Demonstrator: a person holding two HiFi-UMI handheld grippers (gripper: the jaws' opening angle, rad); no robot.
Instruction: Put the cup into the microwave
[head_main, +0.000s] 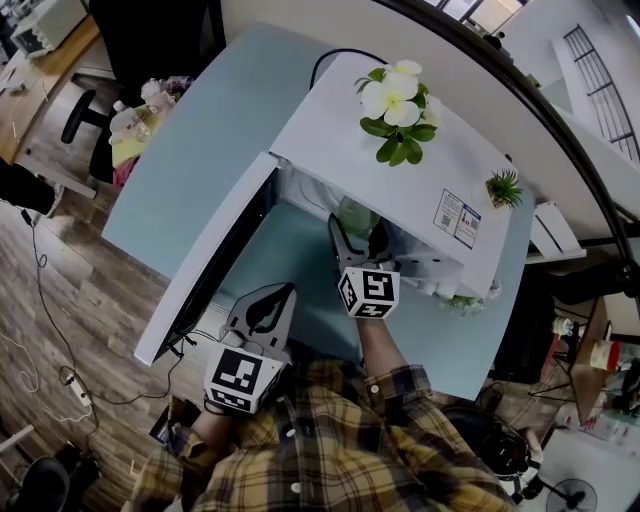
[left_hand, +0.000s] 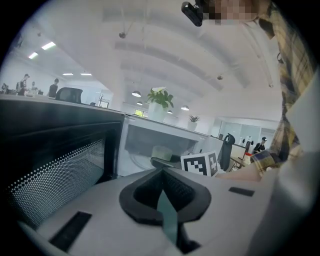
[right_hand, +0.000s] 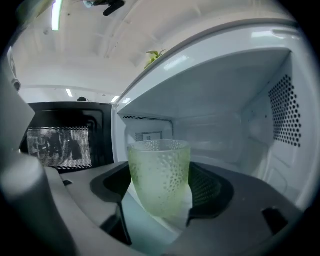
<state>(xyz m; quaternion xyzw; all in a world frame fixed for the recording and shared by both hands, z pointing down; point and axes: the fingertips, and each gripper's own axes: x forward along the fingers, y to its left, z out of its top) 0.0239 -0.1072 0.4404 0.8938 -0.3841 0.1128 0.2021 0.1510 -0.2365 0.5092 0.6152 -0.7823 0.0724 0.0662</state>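
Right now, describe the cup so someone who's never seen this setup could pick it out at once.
Find the white microwave on the pale blue table, its door swung open. At the mouth of its cavity the right gripper has its jaws on the cup. It is a pale green, see-through tumbler with a dimpled wall, unlike the flowering plant on top.

Desk (head_main: 190, 170): pale blue top, left part bare. White microwave (head_main: 320, 140) sits directly on it, toward right side, door (head_main: 215, 262) swung open over desk surface. Black cable (head_main: 325, 62) loops behind microwave. Wood floor (head_main: 90, 300) alongside.
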